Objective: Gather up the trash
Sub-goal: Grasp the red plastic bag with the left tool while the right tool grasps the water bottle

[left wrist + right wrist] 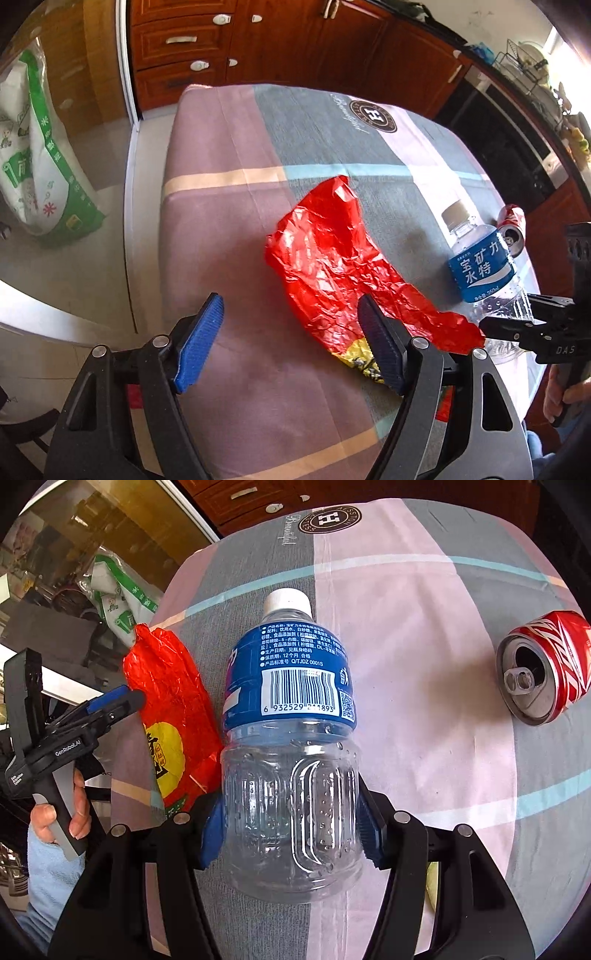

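A crumpled red plastic wrapper [332,262] with a yellow patch lies on the cloth-covered table [221,229]. My left gripper [288,347] is open just short of it, the right finger over the wrapper's near edge. An empty clear water bottle [291,746] with a blue label and white cap stands upright. My right gripper [291,834] is shut on its lower body, pads on both sides. The bottle also shows in the left wrist view [484,266], with the right gripper [517,325] at its base. A crushed red can [543,672] lies on its side to the right.
The table has a grey, pink and mauve checked cloth. A green and white sack [40,155] stands on the floor to the left. Wooden cabinets [258,40] and a dark oven [509,147] are beyond. The left gripper shows in the right wrist view [122,701].
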Demonstrator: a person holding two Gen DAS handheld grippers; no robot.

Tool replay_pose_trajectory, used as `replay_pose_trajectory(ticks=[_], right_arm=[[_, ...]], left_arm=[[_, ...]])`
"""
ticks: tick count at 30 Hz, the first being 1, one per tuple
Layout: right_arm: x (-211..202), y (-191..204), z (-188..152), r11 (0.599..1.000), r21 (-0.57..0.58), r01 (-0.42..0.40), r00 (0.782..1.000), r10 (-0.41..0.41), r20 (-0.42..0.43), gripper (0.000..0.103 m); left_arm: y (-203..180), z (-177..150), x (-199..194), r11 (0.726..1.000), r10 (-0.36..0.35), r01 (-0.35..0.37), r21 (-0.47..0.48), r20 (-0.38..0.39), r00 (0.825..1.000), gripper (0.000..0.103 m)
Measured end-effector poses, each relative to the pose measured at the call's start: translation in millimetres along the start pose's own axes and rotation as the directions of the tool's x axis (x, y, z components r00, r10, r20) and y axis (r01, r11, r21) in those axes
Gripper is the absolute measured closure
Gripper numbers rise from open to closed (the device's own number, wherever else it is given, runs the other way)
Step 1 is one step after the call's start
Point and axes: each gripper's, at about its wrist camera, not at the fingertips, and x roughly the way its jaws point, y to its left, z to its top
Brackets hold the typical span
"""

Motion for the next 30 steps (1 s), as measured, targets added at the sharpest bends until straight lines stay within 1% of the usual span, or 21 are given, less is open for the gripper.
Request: replay_pose_trajectory(ticks=[1, 3, 5, 8, 10, 11, 12, 14, 15, 17, 18, 19, 20, 22, 25, 30], right_arm=[[0, -1, 0, 1.000, -0.001, -0.002, 1.000, 0.002, 0.001, 0.046], [0, -1, 0, 1.000, -0.006, -0.004, 1.000, 0.004, 0.005, 0.046], [-1, -2, 0, 1.000, -0.007, -0.010, 1.000, 0.010, 0.010, 0.046], [-2, -5, -2, 1.000, 0.006, -0.029, 0.999, 0.029, 0.020, 0.046], [-3, -7, -2, 0.999, 0.018, -0.047, 0.999, 0.047, 0.025, 0.046], [-4, -9, -2, 0.998, 0.024, -0.057, 0.998, 0.056, 0.028, 0.046], [-4, -10, -2, 0.997, 0.031, -0.066, 0.997, 0.066, 0.030, 0.046], [-5, -14, -2, 0.995, 0.043, -0.092, 0.995, 0.090, 0.033, 0.046], [-5, -16, -2, 0.993, 0.050, -0.104, 0.994, 0.102, 0.035, 0.046], [-6, -18, -4, 0.990, 0.062, -0.123, 0.992, 0.121, 0.037, 0.046], [-6, -19, -4, 0.989, 0.066, -0.131, 0.991, 0.129, 0.038, 0.046], [-6, -19, -4, 0.988, 0.070, -0.139, 0.990, 0.136, 0.040, 0.046], [-6, -20, -4, 0.987, 0.074, -0.143, 0.989, 0.140, 0.039, 0.046], [-7, -20, -4, 0.987, 0.076, -0.143, 0.989, 0.141, 0.033, 0.047], [-9, -21, -5, 0.985, 0.092, -0.147, 0.989, 0.145, 0.028, 0.047], [-27, -20, -10, 0.979, 0.090, -0.183, 0.982, 0.178, 0.057, 0.047]], left_arm=[[-5, -1, 3, 1.000, -0.007, 0.007, 0.013, -0.004, 1.000, 0.027], [-17, -1, 8, 0.998, 0.016, -0.016, 0.055, 0.001, 1.000, 0.026], [-25, 0, 12, 0.997, 0.031, -0.032, 0.076, 0.006, 0.999, 0.023], [-35, 1, 15, 0.997, 0.016, -0.016, 0.077, 0.002, 1.000, 0.023], [-48, -2, 17, 0.995, -0.015, 0.016, 0.095, -0.007, 1.000, 0.023], [-56, -5, 17, 0.993, -0.023, 0.024, 0.116, -0.010, 1.000, 0.027], [-67, -8, 18, 0.989, -0.014, 0.015, 0.147, -0.007, 1.000, 0.031], [-85, -14, 20, 0.981, 0.000, 0.001, 0.197, -0.004, 1.000, 0.047], [-92, -17, 21, 0.977, 0.001, 0.000, 0.211, -0.002, 1.000, 0.052], [-107, -20, 23, 0.972, -0.017, 0.020, 0.232, -0.013, 1.000, 0.080], [-113, -21, 24, 0.971, -0.034, 0.038, 0.234, -0.022, 0.999, 0.086], [-120, -22, 23, 0.969, -0.032, 0.035, 0.244, -0.016, 0.999, 0.094], [-127, -24, 22, 0.965, -0.019, 0.019, 0.261, -0.006, 1.000, 0.098], [-136, -26, 18, 0.964, 0.006, -0.008, 0.267, 0.006, 1.000, 0.099], [-140, -24, 7, 0.972, 0.028, -0.032, 0.234, 0.019, 0.999, 0.100], [-146, -18, -21, 0.977, 0.062, -0.071, 0.200, 0.053, 0.997, 0.100]])
